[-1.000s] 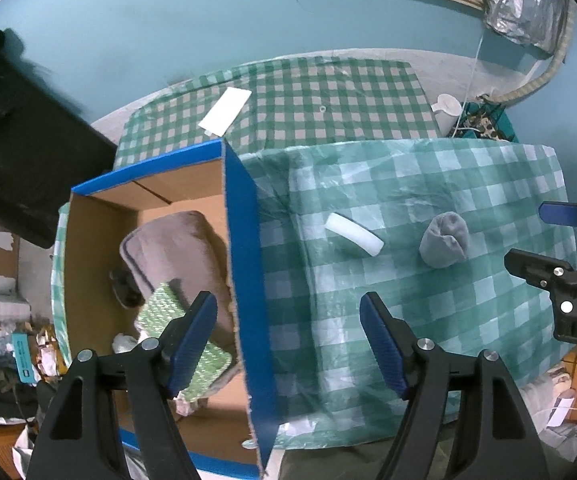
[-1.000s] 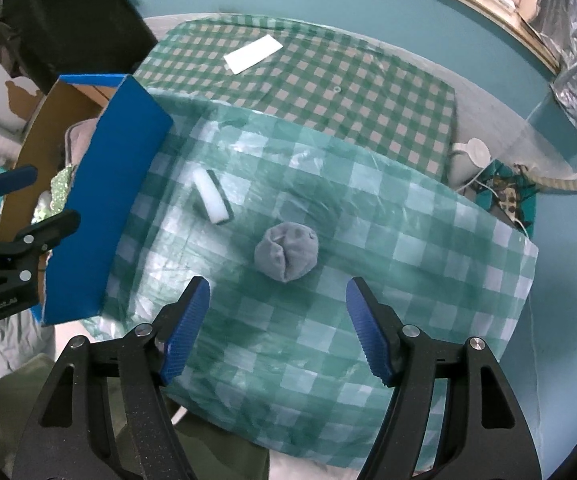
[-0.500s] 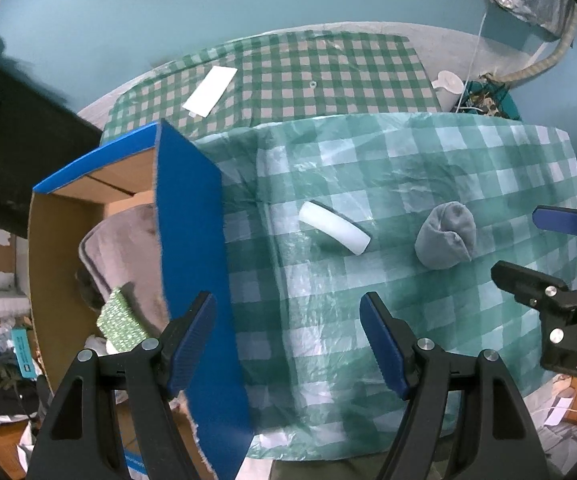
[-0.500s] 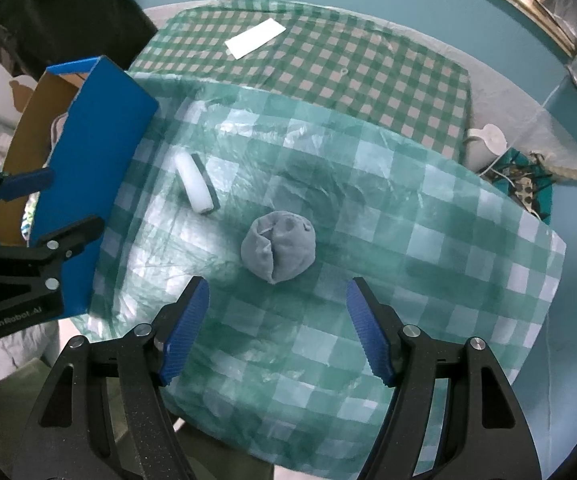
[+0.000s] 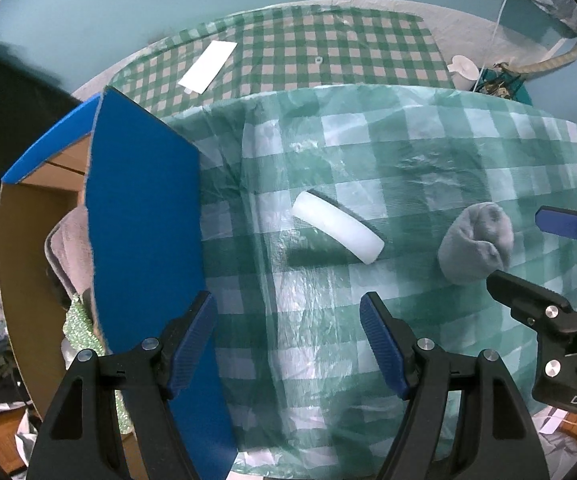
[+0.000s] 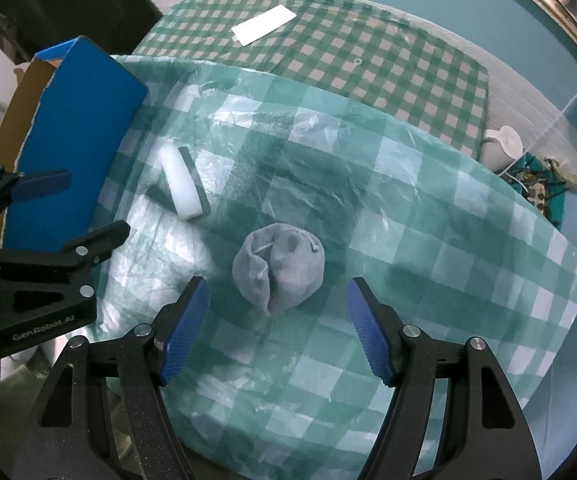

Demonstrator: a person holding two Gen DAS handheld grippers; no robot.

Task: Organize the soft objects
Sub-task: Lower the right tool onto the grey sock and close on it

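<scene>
A white sponge with a dark underside [image 5: 337, 232] [image 6: 180, 188] lies on the green checked plastic cloth [image 5: 408, 152]. A grey balled sock [image 5: 476, 242] [image 6: 278, 266] sits to its right. My left gripper [image 5: 288, 338] hangs open above the cloth, just short of the sponge, nothing between its fingers. My right gripper [image 6: 278, 326] is open too, hovering above the sock, which shows just beyond its fingertips. At the left stands a blue cardboard box [image 5: 140, 216] [image 6: 80, 136] holding a grey towel [image 5: 70, 248] and a green sparkly cloth [image 5: 78, 328].
A white card [image 5: 208, 66] [image 6: 262, 24] lies on the smaller checked cloth at the back. A white mug [image 5: 464, 66] and cluttered teal basket sit beyond the table's right corner. The box's tall blue wall stands close to my left gripper's left finger.
Both grippers have sunk toward the cloth; sponge and sock look larger. The left gripper shifted right, off the box and over the cloth. Neither gripper's opening changed.
</scene>
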